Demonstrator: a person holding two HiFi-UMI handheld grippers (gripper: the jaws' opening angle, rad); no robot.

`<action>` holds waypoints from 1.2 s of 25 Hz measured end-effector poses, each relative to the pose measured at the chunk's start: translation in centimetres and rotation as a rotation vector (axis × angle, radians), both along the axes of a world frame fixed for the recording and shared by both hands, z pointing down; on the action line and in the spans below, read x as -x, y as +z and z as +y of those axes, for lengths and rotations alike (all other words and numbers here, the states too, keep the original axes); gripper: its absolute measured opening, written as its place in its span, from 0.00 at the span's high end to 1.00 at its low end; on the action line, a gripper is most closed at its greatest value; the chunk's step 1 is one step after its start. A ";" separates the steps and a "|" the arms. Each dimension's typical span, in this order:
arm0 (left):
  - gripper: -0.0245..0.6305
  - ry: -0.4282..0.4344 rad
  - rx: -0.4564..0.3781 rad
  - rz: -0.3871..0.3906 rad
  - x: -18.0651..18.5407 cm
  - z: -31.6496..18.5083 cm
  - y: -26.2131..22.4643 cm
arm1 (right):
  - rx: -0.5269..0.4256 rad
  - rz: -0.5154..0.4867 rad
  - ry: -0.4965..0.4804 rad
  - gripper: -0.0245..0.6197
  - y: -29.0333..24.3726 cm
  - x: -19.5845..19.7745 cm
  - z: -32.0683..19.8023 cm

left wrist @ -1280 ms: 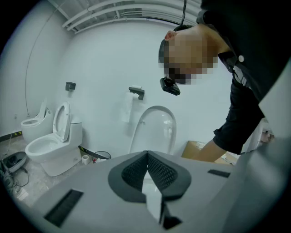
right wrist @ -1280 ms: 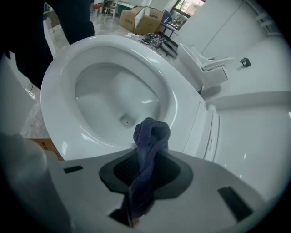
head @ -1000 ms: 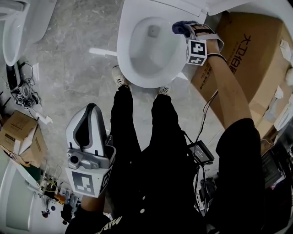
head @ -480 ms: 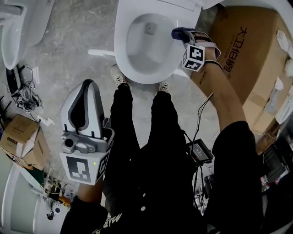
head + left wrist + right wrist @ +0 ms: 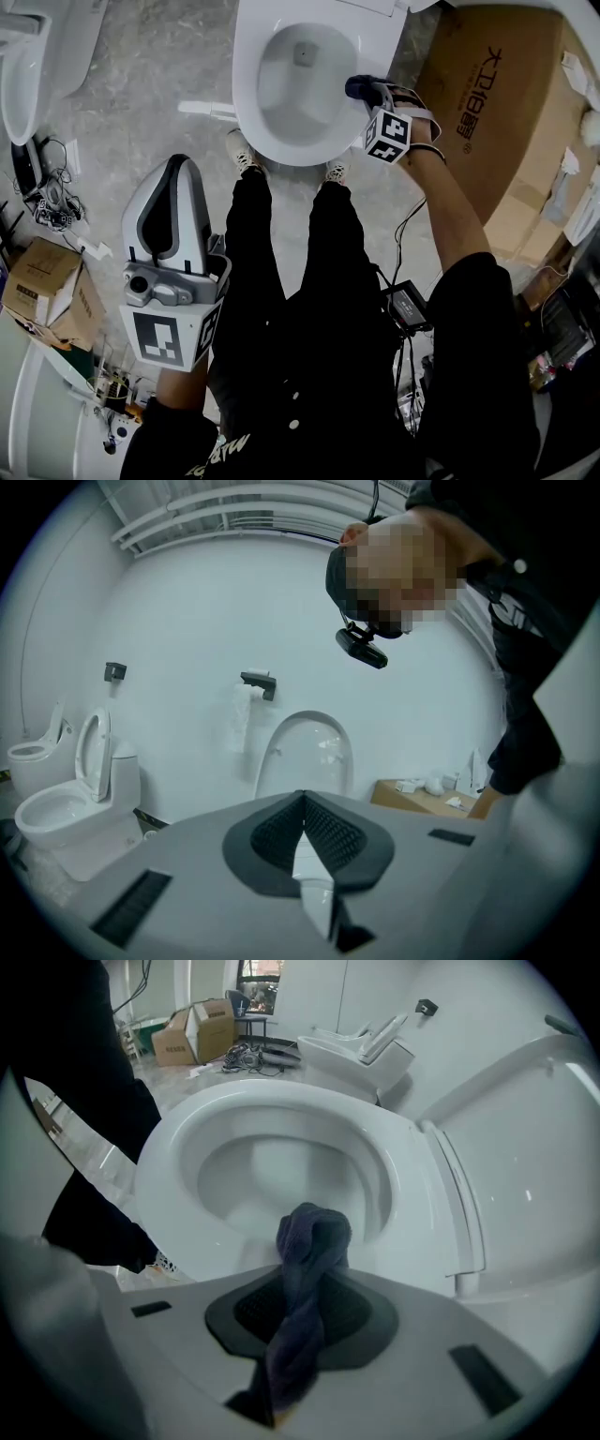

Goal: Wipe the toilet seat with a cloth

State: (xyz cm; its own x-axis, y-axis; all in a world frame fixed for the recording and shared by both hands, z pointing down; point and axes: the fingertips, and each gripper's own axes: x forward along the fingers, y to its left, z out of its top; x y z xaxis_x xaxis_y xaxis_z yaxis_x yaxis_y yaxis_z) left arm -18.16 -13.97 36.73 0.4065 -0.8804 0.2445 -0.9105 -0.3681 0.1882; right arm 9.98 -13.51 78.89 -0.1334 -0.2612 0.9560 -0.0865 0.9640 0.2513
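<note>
Dark cloth (image 5: 309, 1241) is pinched in the right gripper (image 5: 300, 1312), its bunched tip at the right rim of the toilet seat (image 5: 403, 1176), so pressing it flatter and sweeping along that rim looks wise, while the left gripper (image 5: 302, 822), closed on nothing, hangs idle.

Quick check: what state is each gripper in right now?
Left gripper: shut, nothing between its jaws.
Right gripper: shut on the dark cloth, over the toilet seat.
</note>
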 end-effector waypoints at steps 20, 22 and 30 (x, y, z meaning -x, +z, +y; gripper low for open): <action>0.95 0.038 -0.003 0.028 0.4 0.4 0.5 | 0.207 -0.112 0.135 0.83 -0.3 4.6 11.5; 0.95 0.041 -0.002 0.037 0.3 0.4 0.6 | 0.221 -0.129 0.165 0.83 -0.3 5.3 12.4; 0.95 0.053 0.004 0.029 0.7 0.6 0.9 | 0.276 -0.191 0.222 0.83 -0.5 8.3 15.3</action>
State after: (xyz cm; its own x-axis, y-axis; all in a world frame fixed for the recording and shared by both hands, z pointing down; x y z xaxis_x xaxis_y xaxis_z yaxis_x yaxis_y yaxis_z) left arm -18.88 -13.37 37.60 0.4594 -0.8566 0.2348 -0.8839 -0.4148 0.2159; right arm 1.69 1.75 78.38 -0.2845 -0.0407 0.9578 -0.3202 0.9458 -0.0549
